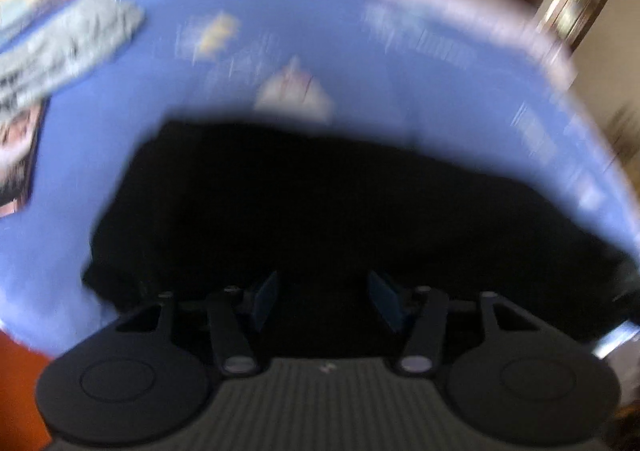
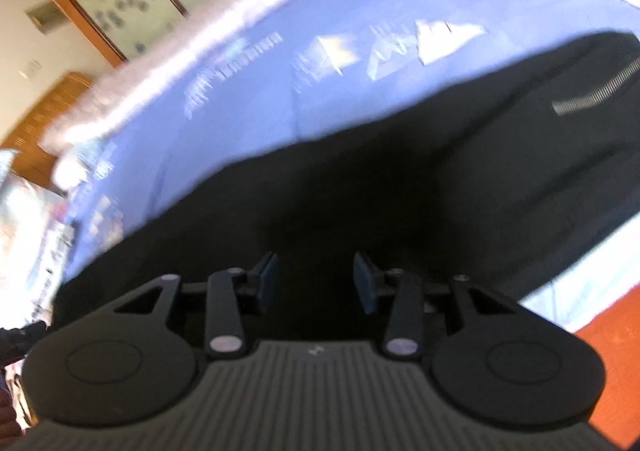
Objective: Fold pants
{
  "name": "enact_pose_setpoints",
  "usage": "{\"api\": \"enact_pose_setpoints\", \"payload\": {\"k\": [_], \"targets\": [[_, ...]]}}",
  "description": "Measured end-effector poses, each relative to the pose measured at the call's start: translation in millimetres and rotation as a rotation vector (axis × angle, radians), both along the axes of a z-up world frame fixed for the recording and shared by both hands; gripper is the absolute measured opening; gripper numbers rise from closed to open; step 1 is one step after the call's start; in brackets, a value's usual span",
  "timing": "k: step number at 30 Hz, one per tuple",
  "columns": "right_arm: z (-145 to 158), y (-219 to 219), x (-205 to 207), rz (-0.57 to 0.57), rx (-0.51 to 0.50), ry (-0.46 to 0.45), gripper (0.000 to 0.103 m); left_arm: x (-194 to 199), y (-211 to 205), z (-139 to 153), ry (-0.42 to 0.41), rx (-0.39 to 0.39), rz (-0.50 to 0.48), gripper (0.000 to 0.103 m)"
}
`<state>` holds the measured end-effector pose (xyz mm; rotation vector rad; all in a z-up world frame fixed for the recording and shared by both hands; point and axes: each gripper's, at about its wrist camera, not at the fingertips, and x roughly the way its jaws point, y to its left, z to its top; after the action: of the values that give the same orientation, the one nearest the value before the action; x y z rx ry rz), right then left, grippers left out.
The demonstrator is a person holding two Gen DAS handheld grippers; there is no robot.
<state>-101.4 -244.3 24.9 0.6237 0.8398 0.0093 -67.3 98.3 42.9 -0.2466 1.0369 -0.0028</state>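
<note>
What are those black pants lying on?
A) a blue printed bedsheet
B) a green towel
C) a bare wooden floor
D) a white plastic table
A: in both views the black pants lie spread on a blue bedsheet with pale printed patterns, which shows around the pants on every visible side.
</note>
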Motion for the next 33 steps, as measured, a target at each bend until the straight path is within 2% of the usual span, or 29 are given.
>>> {"api": "enact_pose_setpoints", "payload": {"k": [3, 6, 8, 13, 16, 18, 20, 24, 33], "targets": [[6, -8, -9, -0.010, 0.037, -0.043, 0.045, -11, -12, -2, -0.048, 0.065, -0.041, 0.051], [16, -34, -26, -0.088, 0.099, -0.110, 0.045, -14, -6, 5, -0.052, 0.002, -0.020, 0.051], [19, -63, -43, -0.185, 0.136, -0.148, 0.045, -17, 1, 14, -0.073, -0.052, -0.002, 0.051], [6, -135, -102, -0.471, 0.221, -0.198, 0.047, -24, 10, 34, -0.128, -0.100, 0.006, 0.052], [-13, -171, -131, -0.650, 0.325, -0.225, 0.047, -19, 7, 37, -0.119, -0.126, 0.001, 0.052], [-24, -183, -139, -0.710, 0.388, -0.250, 0.047, -12, 2, 35, -0.099, -0.126, -0.004, 0.052], [-31, -192, -140, -0.733, 0.405, -0.252, 0.047, -12, -5, 34, -0.085, -0.113, -0.013, 0.052], [-38, -206, -128, -0.729, 0.377, -0.245, 0.048, -11, -14, 33, -0.067, -0.091, -0.024, 0.053], [-58, -227, -117, -0.755, 0.411, -0.239, 0.049, -9, -21, 38, -0.044, -0.058, -0.030, 0.054]]}}
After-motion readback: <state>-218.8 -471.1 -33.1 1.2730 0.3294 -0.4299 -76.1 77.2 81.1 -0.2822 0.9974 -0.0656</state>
